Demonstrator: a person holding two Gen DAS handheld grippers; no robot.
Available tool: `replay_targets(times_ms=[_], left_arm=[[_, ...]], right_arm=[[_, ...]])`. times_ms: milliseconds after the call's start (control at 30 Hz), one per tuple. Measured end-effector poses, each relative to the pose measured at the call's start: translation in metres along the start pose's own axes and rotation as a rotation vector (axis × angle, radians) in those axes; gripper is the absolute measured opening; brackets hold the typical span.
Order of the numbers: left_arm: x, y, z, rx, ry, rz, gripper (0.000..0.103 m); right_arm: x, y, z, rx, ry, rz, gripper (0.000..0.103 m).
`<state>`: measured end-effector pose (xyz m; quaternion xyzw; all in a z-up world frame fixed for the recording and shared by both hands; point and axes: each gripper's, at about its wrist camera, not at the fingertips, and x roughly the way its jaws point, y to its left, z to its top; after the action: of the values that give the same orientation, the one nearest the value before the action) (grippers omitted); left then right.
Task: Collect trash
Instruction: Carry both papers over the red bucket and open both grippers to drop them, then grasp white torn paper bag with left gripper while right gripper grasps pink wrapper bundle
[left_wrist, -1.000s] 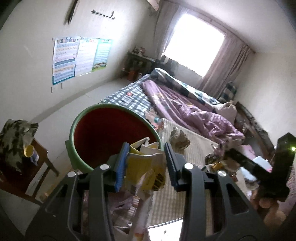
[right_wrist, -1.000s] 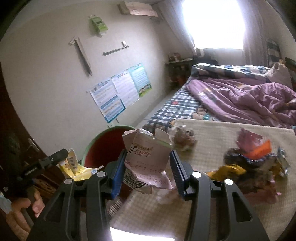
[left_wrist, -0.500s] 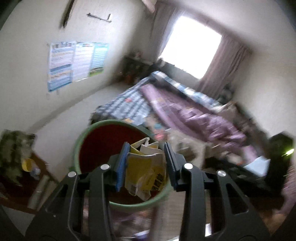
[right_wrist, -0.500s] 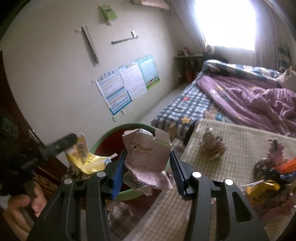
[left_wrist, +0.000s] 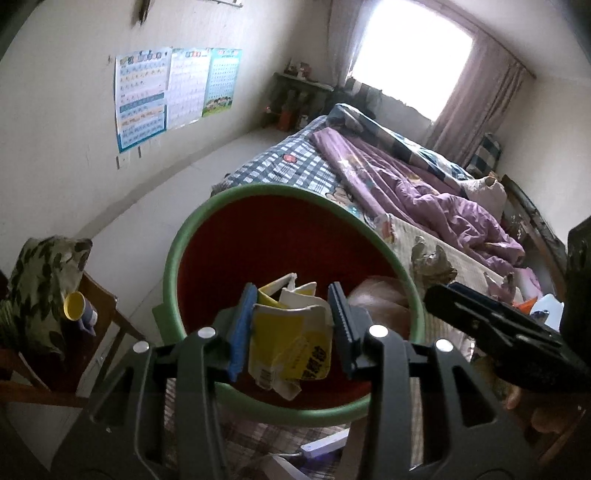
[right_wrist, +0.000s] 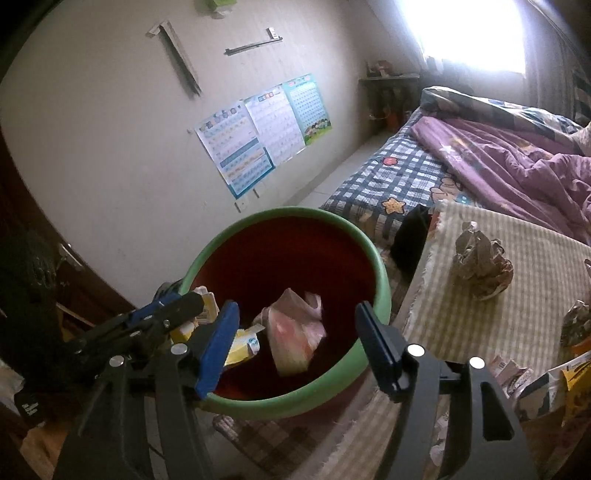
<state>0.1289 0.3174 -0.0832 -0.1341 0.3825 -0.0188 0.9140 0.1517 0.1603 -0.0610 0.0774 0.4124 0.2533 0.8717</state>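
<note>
A green-rimmed bin (left_wrist: 184, 236) with a dark red inside stands by the bed; it also shows in the right wrist view (right_wrist: 380, 273). My left gripper (left_wrist: 291, 325) is shut on a crumpled yellow carton (left_wrist: 291, 343) and holds it over the bin's mouth. My right gripper (right_wrist: 299, 343) is open and empty above the bin. A pink carton (right_wrist: 295, 332) lies inside the bin below it. The left gripper (right_wrist: 201, 314) with the yellow carton (right_wrist: 207, 301) shows at the bin's left rim. Crumpled paper (right_wrist: 480, 266) and more wrappers (right_wrist: 554, 376) lie on a checked mat (right_wrist: 517, 317).
A bed with a purple duvet (left_wrist: 424, 192) and plaid sheet (right_wrist: 399, 177) lies behind the bin. A wooden chair (left_wrist: 92, 332) with a leaf-print cushion and a yellow cup (left_wrist: 74, 304) stands at the left. Posters (right_wrist: 258, 129) hang on the wall.
My right gripper has opened and the pink carton has dropped into the bin. Both grippers have moved over the bin's mouth, the left still holding the yellow carton.
</note>
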Motion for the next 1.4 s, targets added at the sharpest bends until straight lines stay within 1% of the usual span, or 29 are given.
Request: replay_targets(times_ms=[100,167,233,300,333,467,600,767,900,1000,1133,1233,1333,1400], left_arm=[[0.003,0.001,-0.001,-0.005,0.008,0.009,0.041],[0.005,0.001,-0.001,-0.011,0.009,0.011,0.047],[0.004,-0.002,-0.001,-0.013,0.002,0.017,0.058],[0.004,-0.003,-0.002,-0.018,-0.001,0.014,0.062],[0.004,-0.004,-0.002,-0.019,-0.003,0.012,0.063],[0.001,-0.01,-0.003,-0.012,-0.008,0.021,0.064],[-0.008,-0.022,-0.005,-0.003,-0.036,0.017,0.064],[-0.02,-0.051,-0.007,0.04,-0.064,-0.017,0.064],[-0.021,-0.082,-0.013,0.091,-0.055,-0.072,0.065],[-0.015,-0.11,-0.023,0.149,-0.026,-0.104,0.066],[-0.009,-0.135,-0.036,0.183,0.01,-0.129,0.066],[-0.001,-0.148,-0.045,0.19,0.045,-0.128,0.066],[0.002,-0.161,-0.054,0.186,0.061,-0.117,0.066],[0.005,-0.168,-0.06,0.189,0.067,-0.105,0.066]], right_arm=[[-0.005,-0.002,-0.001,0.016,-0.004,0.0,0.064],[-0.012,-0.005,-0.002,0.035,-0.007,0.004,0.064],[-0.02,-0.01,-0.004,0.056,-0.012,0.008,0.064],[-0.032,-0.014,-0.006,0.068,-0.025,0.008,0.064],[-0.037,-0.014,-0.007,0.071,-0.032,0.006,0.064],[-0.067,-0.028,-0.012,0.086,-0.085,-0.021,0.064],[-0.11,-0.05,-0.019,0.123,-0.165,-0.083,0.064],[-0.157,-0.079,-0.026,0.167,-0.261,-0.176,0.064],[-0.192,-0.103,-0.032,0.177,-0.312,-0.254,0.064],[-0.207,-0.121,-0.038,0.178,-0.324,-0.307,0.065],[-0.224,-0.15,-0.047,0.178,-0.308,-0.357,0.065],[-0.239,-0.17,-0.049,0.136,-0.302,-0.415,0.065],[-0.263,-0.19,-0.056,0.1,-0.32,-0.488,0.065],[-0.272,-0.204,-0.064,0.102,-0.309,-0.498,0.069]])
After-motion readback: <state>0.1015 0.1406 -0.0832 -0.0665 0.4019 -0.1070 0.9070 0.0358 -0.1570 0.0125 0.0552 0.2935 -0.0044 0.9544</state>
